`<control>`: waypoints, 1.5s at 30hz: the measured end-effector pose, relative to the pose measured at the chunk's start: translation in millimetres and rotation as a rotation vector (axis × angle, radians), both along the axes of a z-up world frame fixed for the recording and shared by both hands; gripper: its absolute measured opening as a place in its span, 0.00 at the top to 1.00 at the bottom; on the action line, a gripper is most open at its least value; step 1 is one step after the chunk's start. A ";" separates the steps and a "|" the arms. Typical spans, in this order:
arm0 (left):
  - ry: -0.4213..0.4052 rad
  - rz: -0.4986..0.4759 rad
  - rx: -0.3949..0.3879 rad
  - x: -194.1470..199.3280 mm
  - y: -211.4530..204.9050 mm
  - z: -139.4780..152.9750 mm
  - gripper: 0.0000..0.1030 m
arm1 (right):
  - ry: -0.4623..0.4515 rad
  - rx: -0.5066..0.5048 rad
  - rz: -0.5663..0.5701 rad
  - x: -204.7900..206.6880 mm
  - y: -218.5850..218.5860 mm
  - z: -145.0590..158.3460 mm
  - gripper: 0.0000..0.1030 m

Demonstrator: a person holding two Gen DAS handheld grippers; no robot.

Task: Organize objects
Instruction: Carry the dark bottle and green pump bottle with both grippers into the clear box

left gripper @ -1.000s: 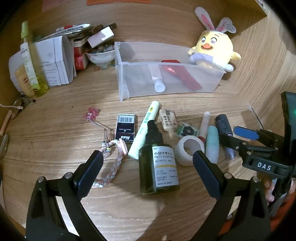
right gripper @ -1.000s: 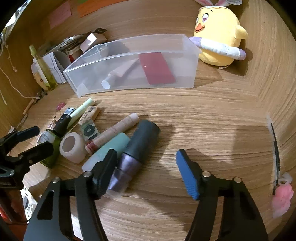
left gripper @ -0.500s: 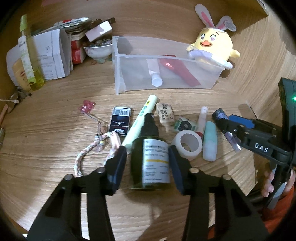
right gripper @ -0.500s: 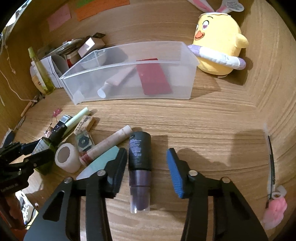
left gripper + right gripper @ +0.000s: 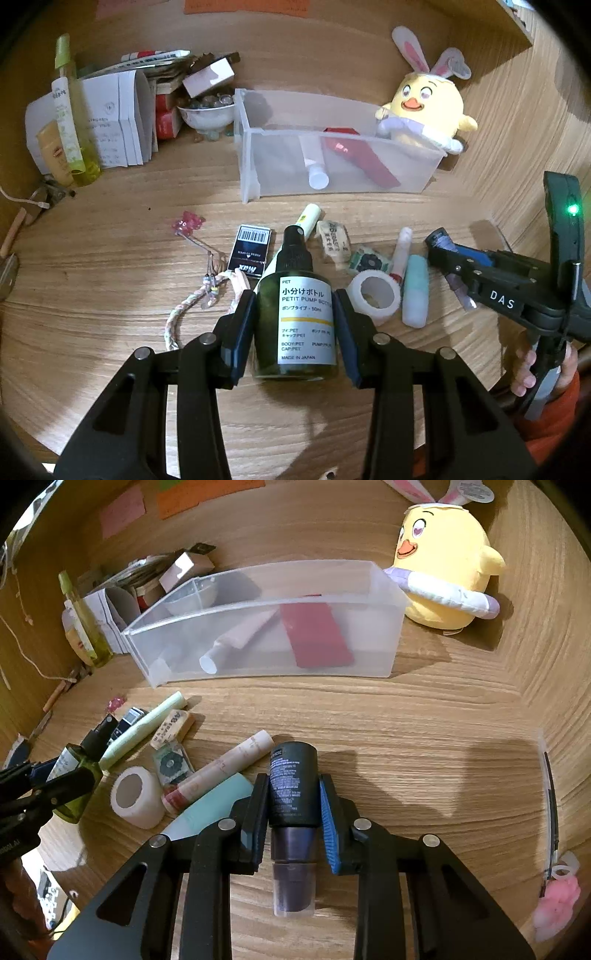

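Observation:
A dark green pump bottle (image 5: 301, 314) with a white label lies on the wooden desk, and my left gripper (image 5: 293, 299) is shut on its body. A dark tube with a purple cap (image 5: 293, 775) sits between the pads of my right gripper (image 5: 293, 786). Those jaws are closing and both pads touch the tube's sides. A clear plastic bin (image 5: 255, 173) stands behind, holding a white tube (image 5: 314, 162) and a red flat case (image 5: 354, 158). From the left wrist view the right gripper (image 5: 454, 258) is at the right with the tube's cap sticking out.
Loose on the desk: a white tape roll (image 5: 373, 295), mint tube (image 5: 415, 291), pink tube (image 5: 221, 768), pale green stick (image 5: 144, 731), black box (image 5: 251, 249), braided cord (image 5: 184, 314). A yellow plush chick (image 5: 443, 568) sits beside the bin. Bottles, papers and a bowl crowd the back left.
The left jaws closed from wide open onto the green bottle. The right jaws narrowed onto the dark tube, which turned to lie straight along the gripper.

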State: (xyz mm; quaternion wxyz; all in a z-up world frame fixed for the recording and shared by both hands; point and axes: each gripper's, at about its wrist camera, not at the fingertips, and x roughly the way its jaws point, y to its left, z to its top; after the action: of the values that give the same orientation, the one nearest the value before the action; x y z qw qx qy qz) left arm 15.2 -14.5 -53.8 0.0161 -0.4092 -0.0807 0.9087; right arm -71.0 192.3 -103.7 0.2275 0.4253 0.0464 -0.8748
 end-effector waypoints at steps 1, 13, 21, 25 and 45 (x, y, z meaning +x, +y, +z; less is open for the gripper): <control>0.004 0.000 0.005 -0.5 -0.2 1.8 0.60 | 0.005 -0.004 -0.002 0.2 1.0 2.2 0.77; 0.096 0.007 0.007 -8.4 -0.9 28.9 0.60 | 0.093 -0.045 -0.004 4.1 1.7 35.1 0.77; 0.164 0.026 0.007 -20.3 -7.7 49.9 0.60 | 0.149 -0.071 -0.007 1.3 -0.4 54.2 0.77; 0.189 0.024 0.010 -25.4 -9.9 57.3 0.60 | 0.184 -0.073 -0.006 -0.5 -2.2 65.8 0.77; 0.288 0.008 0.029 -65.3 -17.1 98.9 0.60 | 0.357 -0.114 0.004 -23.2 -15.0 126.1 0.77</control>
State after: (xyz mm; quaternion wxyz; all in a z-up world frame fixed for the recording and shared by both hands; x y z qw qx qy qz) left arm -50.1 -31.6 45.1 0.0297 -0.2742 -0.0923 0.9568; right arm -94.2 177.3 22.4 0.2413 0.2496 0.0374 -0.9371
